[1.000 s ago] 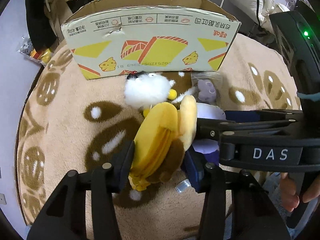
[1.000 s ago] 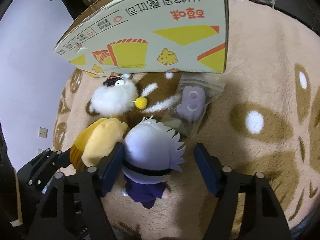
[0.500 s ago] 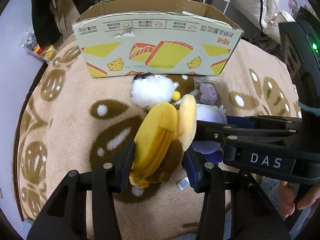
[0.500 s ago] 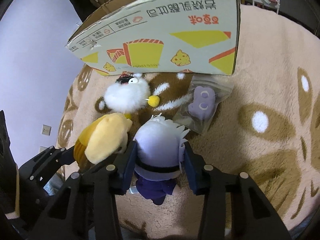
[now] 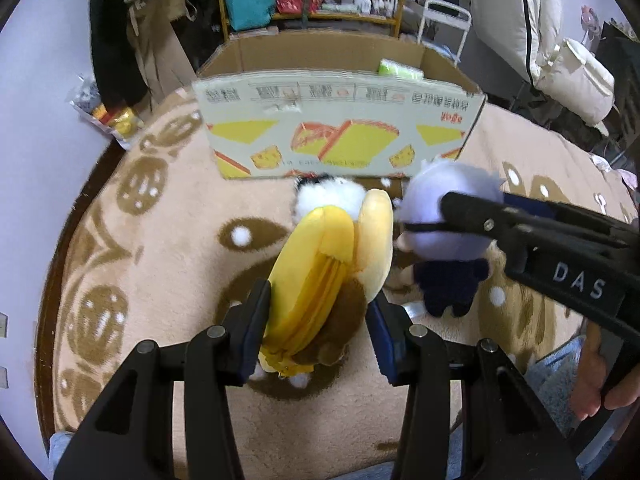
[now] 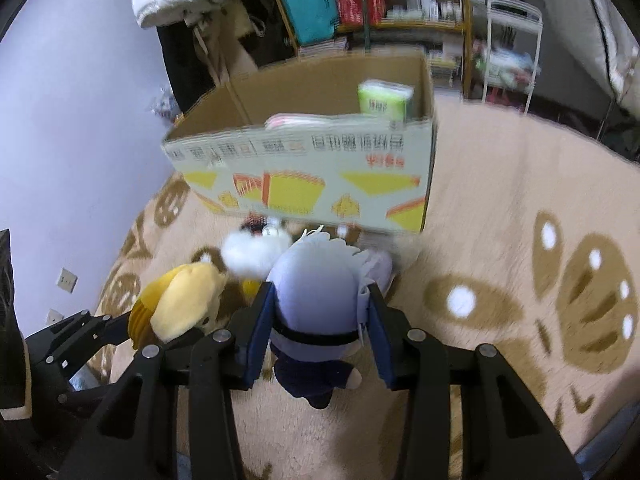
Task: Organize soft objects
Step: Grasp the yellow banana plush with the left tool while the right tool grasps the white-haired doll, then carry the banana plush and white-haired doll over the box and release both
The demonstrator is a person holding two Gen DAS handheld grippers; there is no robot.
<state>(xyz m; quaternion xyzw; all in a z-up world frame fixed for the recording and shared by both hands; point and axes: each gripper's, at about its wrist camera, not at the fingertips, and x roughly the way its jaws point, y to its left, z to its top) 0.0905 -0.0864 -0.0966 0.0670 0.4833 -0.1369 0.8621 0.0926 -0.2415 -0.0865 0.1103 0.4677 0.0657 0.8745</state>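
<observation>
My left gripper (image 5: 318, 320) is shut on a yellow banana plush (image 5: 320, 264) and holds it above the rug; the plush also shows in the right wrist view (image 6: 180, 304). My right gripper (image 6: 320, 332) is shut on a white-haired doll in dark clothes (image 6: 320, 304), lifted off the rug; the doll also shows in the left wrist view (image 5: 448, 236). A fluffy white plush (image 6: 256, 252) lies on the rug before the open cardboard box (image 6: 312, 168). A purple toy in a clear bag is mostly hidden behind the doll.
The box (image 5: 340, 136) holds a green packet (image 6: 386, 100) and a pink item (image 6: 296, 121). The tan patterned rug (image 6: 520, 280) spreads around. Shelves (image 6: 360, 0) and hanging clothes (image 5: 116, 56) stand behind the box. A wall is on the left.
My right gripper closed on the doll and lifted it. Both grippers rose with their plush toys, and the views tilted up toward the open box.
</observation>
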